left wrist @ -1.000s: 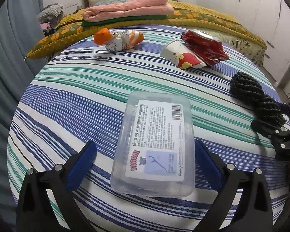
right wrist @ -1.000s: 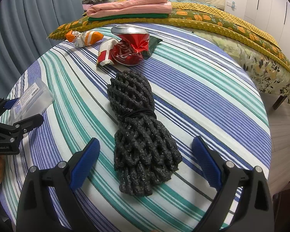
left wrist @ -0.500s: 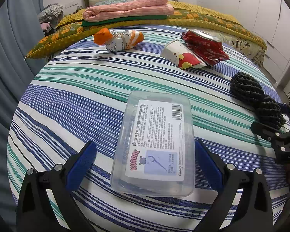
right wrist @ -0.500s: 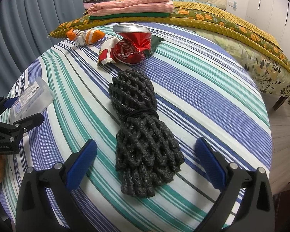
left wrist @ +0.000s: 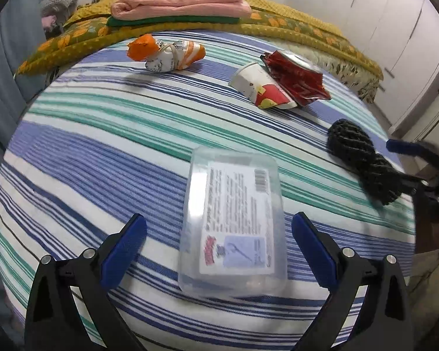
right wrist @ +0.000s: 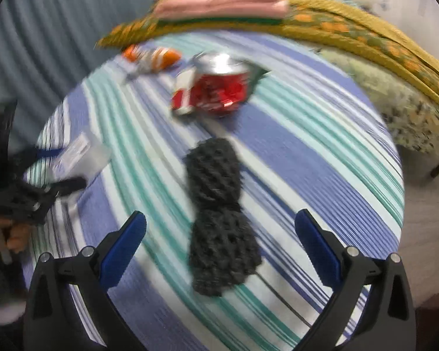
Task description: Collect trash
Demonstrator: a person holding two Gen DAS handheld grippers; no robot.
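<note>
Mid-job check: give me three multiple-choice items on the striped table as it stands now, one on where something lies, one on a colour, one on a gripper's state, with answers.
1. Where does the clear plastic box lie?
A. between the open fingers of the left gripper
B. on the folded pink cloth
C. on the floor

2. What colour is the mesh bundle in front of the right gripper?
A. orange
B. black
C. white

3. How does the right gripper stand?
A. shut on the mesh bundle
B. shut on the crushed red can
C. open, with the bundle between its fingers untouched

Answers:
1 A: the left wrist view shows the box on the striped cloth with a blue pad apart from it on each side.
2 B: the bundle is dark in both views.
3 C: the blue pads stand wide of the bundle, clear gaps on both sides.
</note>
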